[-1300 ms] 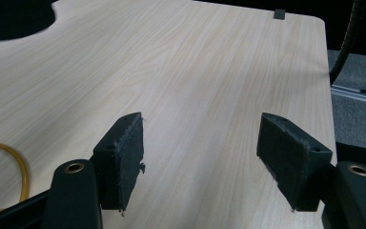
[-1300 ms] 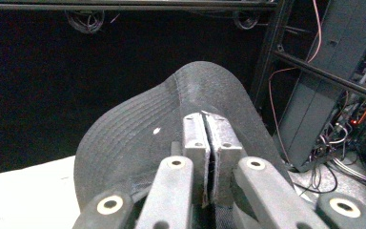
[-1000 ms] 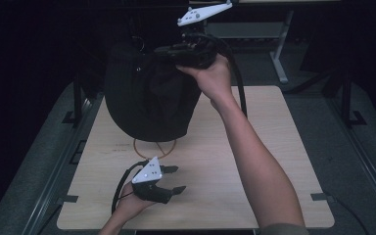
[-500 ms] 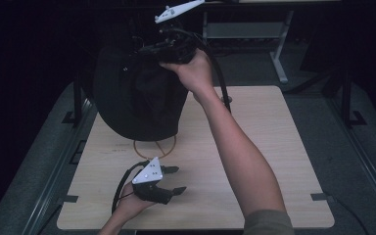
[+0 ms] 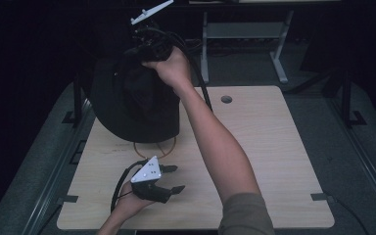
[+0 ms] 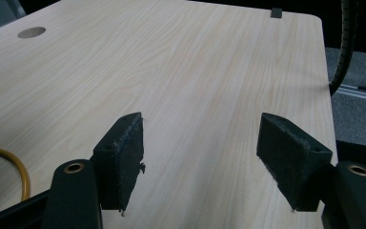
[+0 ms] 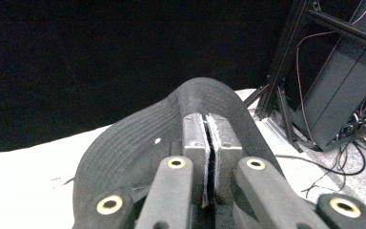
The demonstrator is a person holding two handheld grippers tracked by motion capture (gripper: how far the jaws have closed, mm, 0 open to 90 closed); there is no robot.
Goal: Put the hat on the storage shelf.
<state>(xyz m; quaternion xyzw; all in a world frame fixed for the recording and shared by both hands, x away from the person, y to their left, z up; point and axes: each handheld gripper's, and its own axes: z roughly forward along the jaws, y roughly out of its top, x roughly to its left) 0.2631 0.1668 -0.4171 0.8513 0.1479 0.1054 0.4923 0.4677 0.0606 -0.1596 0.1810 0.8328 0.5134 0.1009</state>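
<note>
Right tool (image 5: 144,49) clamped on hat (image 5: 132,105) brim, hat hanging above yellow ring (image 5: 154,147); left tool (image 5: 171,178), jaws apart, idles nearer than ring.

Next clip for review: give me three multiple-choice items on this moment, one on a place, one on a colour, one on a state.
1. Where is the hat?
A. Lifted over the table's far left part
B. Flat at the table's near right corner
C. On the floor

2. What colour is the hat?
A. White
B. Black
C. Red

3. How does the left gripper stand?
A. Shut on the hat
B. Shut on a cable
C. Open, with nothing between its jaws

Answers: 1 A, the high view shows it hanging from the right gripper above the table. 2 B, its brim is black in both views. 3 C, the left gripper view shows bare wood between the parted pads.
</note>
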